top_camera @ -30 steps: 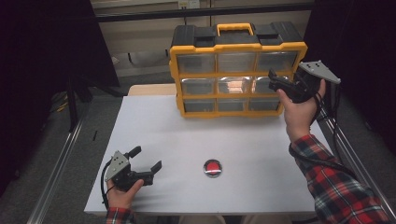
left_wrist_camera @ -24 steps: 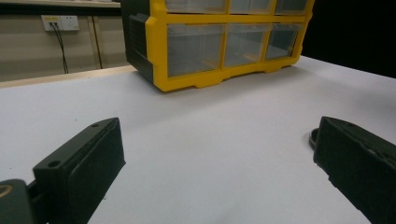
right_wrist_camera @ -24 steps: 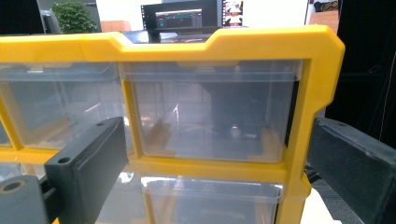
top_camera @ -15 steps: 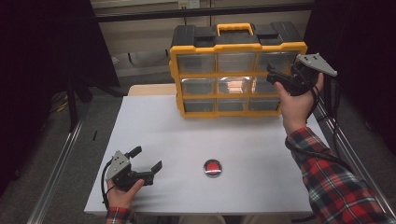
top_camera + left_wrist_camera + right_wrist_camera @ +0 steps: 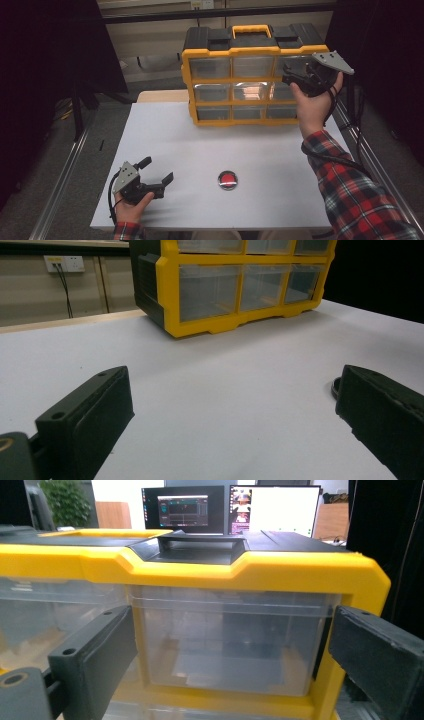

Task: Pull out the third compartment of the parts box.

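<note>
Change since earlier frames: right gripper [image 5: 295, 80] has risen from the middle row to the top row of the organiser [image 5: 252, 50]; left gripper [image 5: 157, 175] has not moved.
Step in hand: lining up on the top-right drawer [image 5: 227, 640], judged as the approach before pulling it out.
Right gripper state: jaws spread wide, one to each side of the drawer front, pinching nothing.
Left gripper state: jaws spread, empty, resting low over the table [image 5: 280, 160] near its front-left corner.
Next move calls for: advancing until the jaws bracket the drawer's front lip, closing, then a straight pull toward the person; the light cabinet may slide.
Drawer look: clear plastic, set flush in the yellow frame under the black lid; contents cannot be told.
Cabinet place: upright at the table's far edge.
Also present: red button [image 5: 228, 179], mid-front, well apart from both.
</note>
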